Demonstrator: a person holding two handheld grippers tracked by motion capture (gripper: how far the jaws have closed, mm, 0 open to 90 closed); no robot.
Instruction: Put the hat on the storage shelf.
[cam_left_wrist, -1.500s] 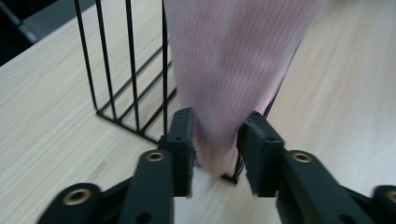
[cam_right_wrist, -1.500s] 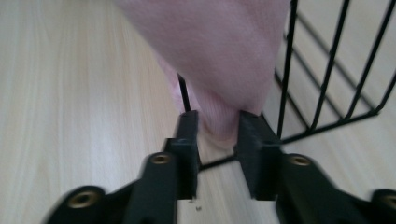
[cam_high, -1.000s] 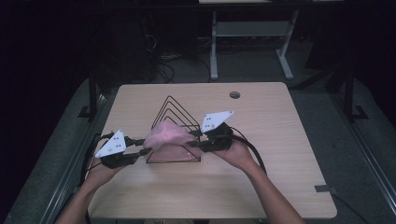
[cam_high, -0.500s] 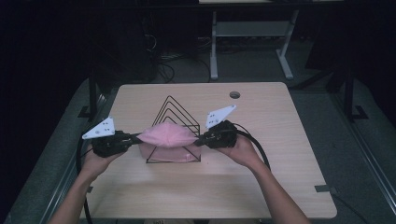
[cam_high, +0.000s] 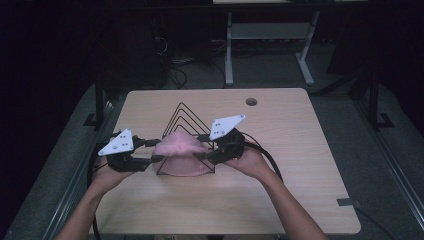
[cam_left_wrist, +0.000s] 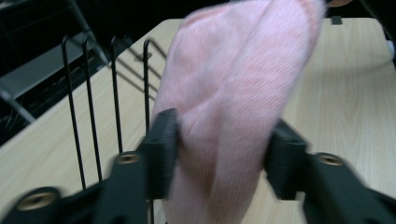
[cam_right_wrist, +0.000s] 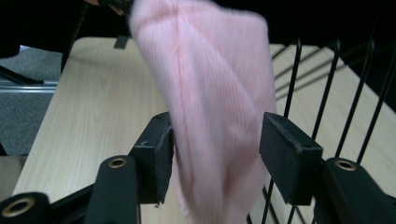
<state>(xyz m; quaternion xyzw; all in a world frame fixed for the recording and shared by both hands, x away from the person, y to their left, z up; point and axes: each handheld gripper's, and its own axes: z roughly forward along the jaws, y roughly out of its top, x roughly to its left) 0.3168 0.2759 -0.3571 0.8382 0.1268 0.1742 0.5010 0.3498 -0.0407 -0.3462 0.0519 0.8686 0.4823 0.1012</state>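
Pale wood table (cam_high: 310, 165) — black wire rack (cam_high: 182, 120)

— What moved?

— My left gripper (cam_high: 156, 159) and right gripper (cam_high: 201, 155) drew closer together over the black wire rack (cam_high: 186, 142). The soft pink knitted cloth (cam_high: 180, 150) between them, stretched flat a moment ago, now bunches into a hump.

— Anything else?

— Both hands sank lower against the rack.

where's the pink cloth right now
In the high view, the pink knit cloth is between both grippers, over the black wire rack's front, near the table's left-centre.
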